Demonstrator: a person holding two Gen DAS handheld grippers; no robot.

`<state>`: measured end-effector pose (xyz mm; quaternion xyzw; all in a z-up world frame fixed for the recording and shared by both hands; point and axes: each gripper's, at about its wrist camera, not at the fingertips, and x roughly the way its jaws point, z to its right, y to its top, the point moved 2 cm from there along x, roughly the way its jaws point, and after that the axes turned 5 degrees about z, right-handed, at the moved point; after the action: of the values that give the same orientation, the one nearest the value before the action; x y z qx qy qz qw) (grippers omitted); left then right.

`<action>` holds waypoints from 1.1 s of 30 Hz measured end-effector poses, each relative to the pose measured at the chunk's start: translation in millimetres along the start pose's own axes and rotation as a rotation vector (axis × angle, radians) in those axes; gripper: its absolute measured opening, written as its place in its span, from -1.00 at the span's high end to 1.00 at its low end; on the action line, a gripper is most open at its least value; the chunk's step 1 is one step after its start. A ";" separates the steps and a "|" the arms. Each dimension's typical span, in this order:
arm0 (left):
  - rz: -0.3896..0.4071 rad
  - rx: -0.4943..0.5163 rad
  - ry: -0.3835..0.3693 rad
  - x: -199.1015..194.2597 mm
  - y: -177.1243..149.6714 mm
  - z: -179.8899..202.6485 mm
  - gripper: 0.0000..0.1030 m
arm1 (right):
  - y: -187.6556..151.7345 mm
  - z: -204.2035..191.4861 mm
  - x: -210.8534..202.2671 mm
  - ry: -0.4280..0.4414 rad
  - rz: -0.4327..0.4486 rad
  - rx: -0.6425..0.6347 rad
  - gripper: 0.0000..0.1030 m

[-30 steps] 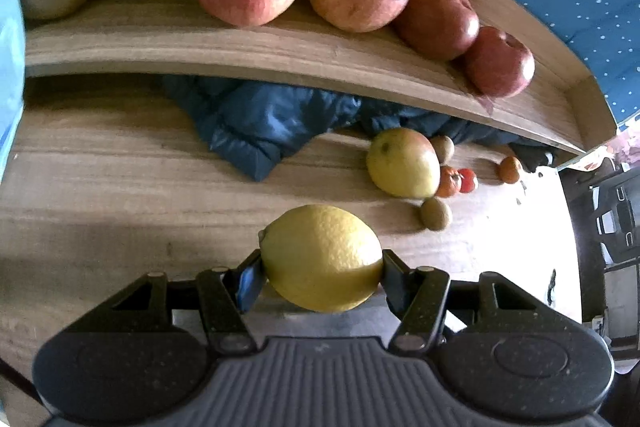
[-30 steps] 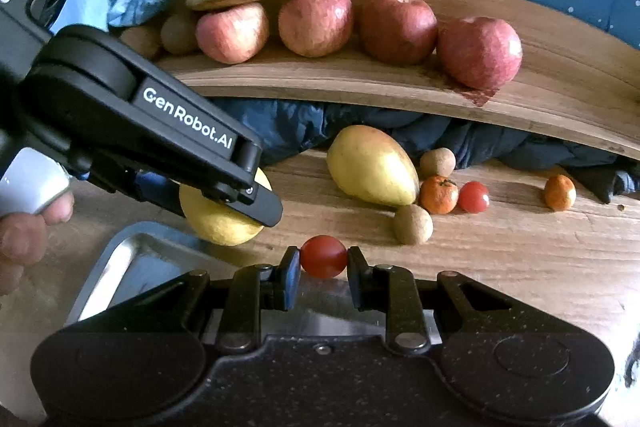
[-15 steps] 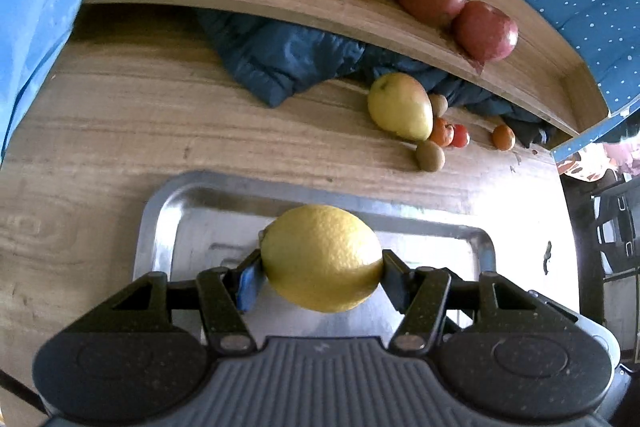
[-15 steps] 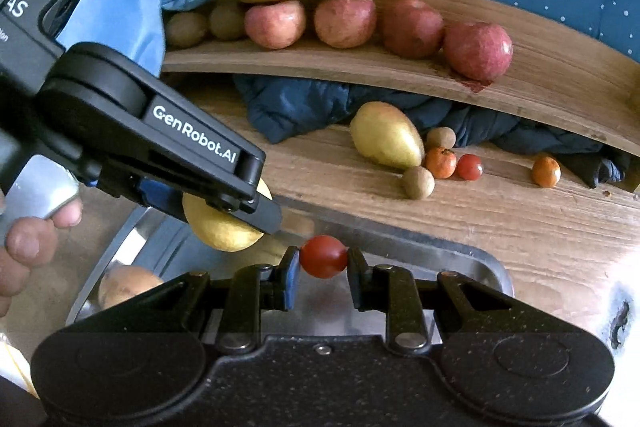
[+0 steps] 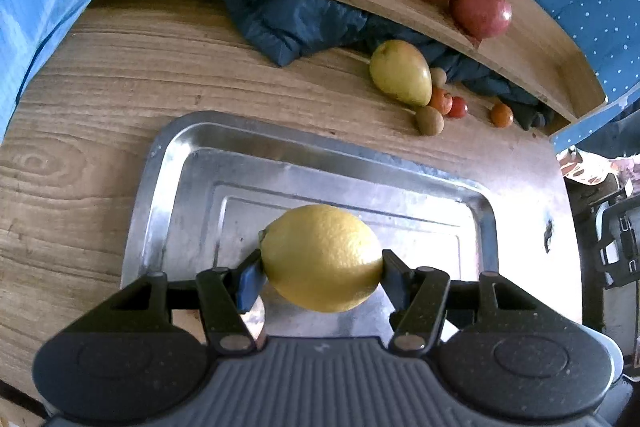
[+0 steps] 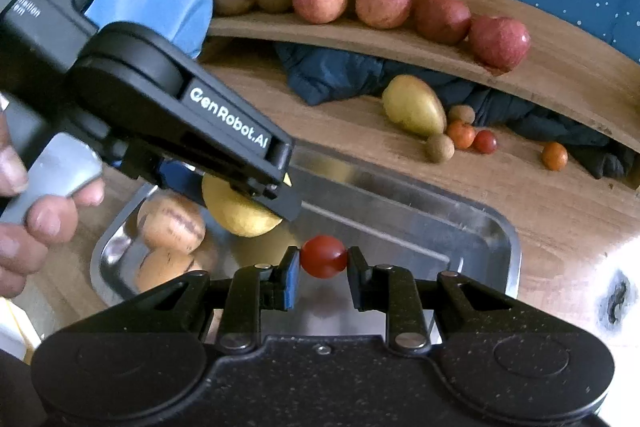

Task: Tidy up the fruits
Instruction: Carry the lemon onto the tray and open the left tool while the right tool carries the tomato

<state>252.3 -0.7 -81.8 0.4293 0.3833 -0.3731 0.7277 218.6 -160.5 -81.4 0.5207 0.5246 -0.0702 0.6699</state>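
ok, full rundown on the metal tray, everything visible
The metal tray is a shallow, shiny steel rectangle with rounded corners, a raised rim and a stepped flat floor, lying flat on the wooden table. Two striped tan fruits sit at its left end. The lemon and cherry tomato, each clamped in tongs, hang above it.

A home: wooden table [image 5: 100,99] and shelf [image 6: 400,43] of apples [image 6: 384,5], a crumpled jacket [image 5: 296,23] underneath.
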 end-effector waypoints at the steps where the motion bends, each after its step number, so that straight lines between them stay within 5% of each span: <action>1: 0.003 0.006 -0.001 0.4 -0.6 0.4 -0.25 | -2.4 -0.8 -1.0 0.005 -0.006 -0.001 0.48; 33: -0.032 0.088 -0.018 1.0 -8.7 9.8 -0.26 | -21.6 -29.0 -4.5 0.087 -0.118 -0.067 0.48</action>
<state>247.5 -12.9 -82.3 0.4512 0.3670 -0.4050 0.7055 184.5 -149.8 -88.6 0.4688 0.5851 -0.0691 0.6581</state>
